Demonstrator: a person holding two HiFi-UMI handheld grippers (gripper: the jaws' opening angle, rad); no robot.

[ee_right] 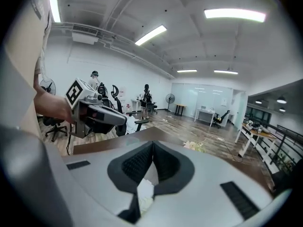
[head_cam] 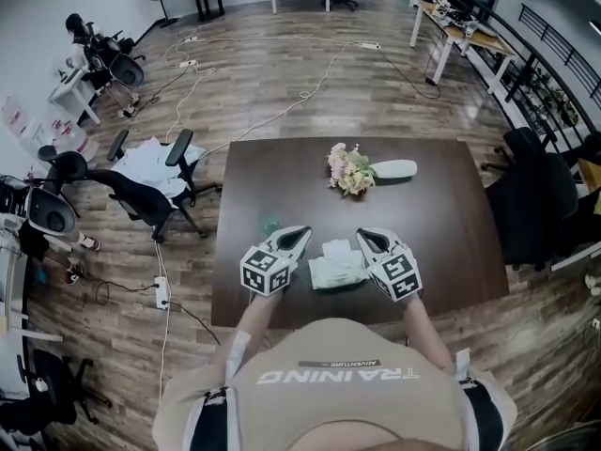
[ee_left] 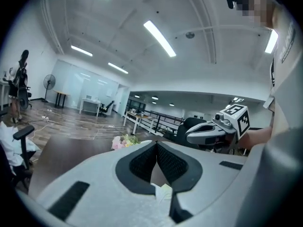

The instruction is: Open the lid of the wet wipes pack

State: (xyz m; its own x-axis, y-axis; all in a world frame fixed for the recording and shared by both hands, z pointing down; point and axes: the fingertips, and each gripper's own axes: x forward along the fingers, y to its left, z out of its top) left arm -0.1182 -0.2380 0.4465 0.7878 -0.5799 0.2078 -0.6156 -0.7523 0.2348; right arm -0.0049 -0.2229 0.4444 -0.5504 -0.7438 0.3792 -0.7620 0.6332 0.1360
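Wipes pack [head_cam: 336, 265] lies on the dark counter [head_cam: 441, 242] near its front edge, between the left gripper [head_cam: 300, 236] and the right gripper [head_cam: 362, 238], just beside both bodies and behind their tips. Each gripper's fingers [ee_left: 144, 162] [ee_right: 137, 164] are closed with the tips meeting, and nothing is clamped at the tips. Flowers [head_cam: 350, 169] lie farther back on the counter, well apart from the pack.

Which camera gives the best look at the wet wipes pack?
The head view: the wet wipes pack sits in plain sight on the table, between the left gripper and right gripper. The left gripper view shows only a pale scrap of it below the jaws, and the right gripper view likewise.
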